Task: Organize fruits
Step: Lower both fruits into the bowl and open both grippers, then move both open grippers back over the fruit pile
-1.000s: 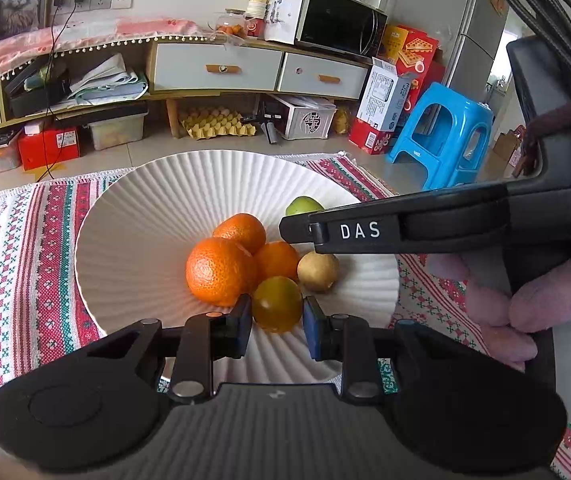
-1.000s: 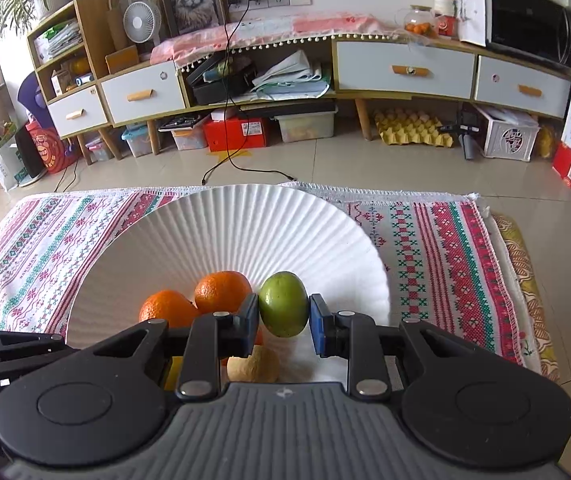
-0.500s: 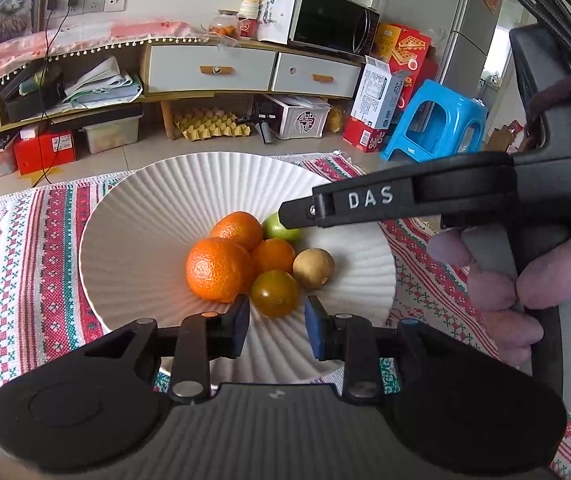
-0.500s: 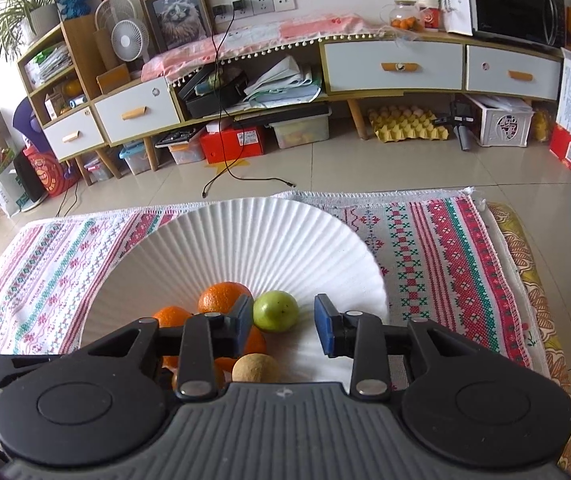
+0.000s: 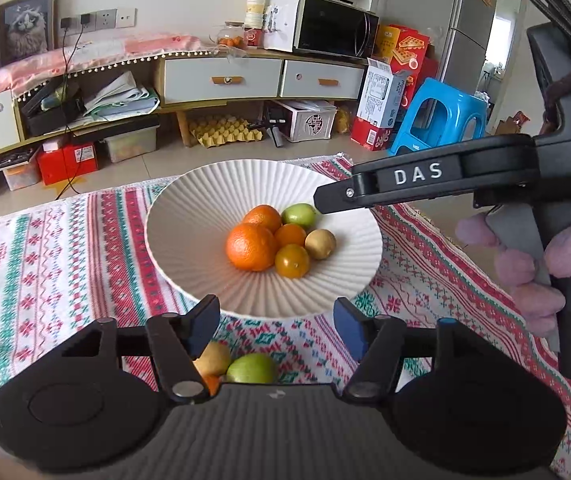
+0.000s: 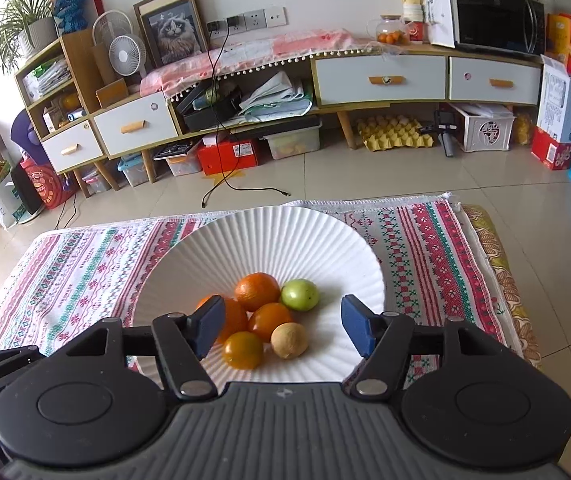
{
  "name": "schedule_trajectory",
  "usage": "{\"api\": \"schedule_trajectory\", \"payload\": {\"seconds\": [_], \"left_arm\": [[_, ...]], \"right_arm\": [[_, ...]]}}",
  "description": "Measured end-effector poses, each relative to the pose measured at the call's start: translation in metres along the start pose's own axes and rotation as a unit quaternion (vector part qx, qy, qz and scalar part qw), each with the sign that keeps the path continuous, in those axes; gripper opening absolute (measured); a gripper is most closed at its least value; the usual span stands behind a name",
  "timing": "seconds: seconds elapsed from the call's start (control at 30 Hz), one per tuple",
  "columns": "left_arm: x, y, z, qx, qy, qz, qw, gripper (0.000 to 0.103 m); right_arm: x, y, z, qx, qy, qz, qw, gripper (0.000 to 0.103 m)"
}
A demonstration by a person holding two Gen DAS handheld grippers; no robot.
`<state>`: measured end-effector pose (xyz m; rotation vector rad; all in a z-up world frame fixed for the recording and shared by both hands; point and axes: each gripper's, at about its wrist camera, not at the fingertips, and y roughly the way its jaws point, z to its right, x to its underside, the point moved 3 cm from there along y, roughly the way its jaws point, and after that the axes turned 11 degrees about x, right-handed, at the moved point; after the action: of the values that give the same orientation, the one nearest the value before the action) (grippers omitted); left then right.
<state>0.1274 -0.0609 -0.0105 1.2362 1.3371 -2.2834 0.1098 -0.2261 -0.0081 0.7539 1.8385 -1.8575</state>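
Both tongs have just been opening, nothing between them; left tongs (image 5: pixel 276 326) and right tongs (image 6: pixel 283 330) gape above the white bowl (image 6: pixel 245 232); green fruit (image 6: pixel 300 295) and yellow-orange fruit (image 6: pixel 243 350) now rest inside it; two pieces delivered, others wait nearer than the bowl.

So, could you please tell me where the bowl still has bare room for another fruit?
The fruits cluster at the centre of the white bowl: the big orange, the green fruit and the brown fruit sit packed together. The ribbed wall is bare on the far side, and on the left side in the left wrist view.
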Motion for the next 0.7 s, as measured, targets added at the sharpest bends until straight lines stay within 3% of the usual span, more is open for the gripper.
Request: {"api": "schedule_trajectory", "payload": {"seconds": [0.23,0.7], "left_arm": [[0.010,-0.020,-0.002,-0.008,-0.005,-0.004,1.0000,0.095],[0.025,-0.046,-0.001,-0.014,0.004,-0.022,0.9997,0.103]], "right_arm": [[0.009,-0.020,-0.009,0.005,-0.008,0.002,1.000,0.072],[0.029,-0.040,-0.027,0.016,-0.027,0.001,1.000,0.086]]}}
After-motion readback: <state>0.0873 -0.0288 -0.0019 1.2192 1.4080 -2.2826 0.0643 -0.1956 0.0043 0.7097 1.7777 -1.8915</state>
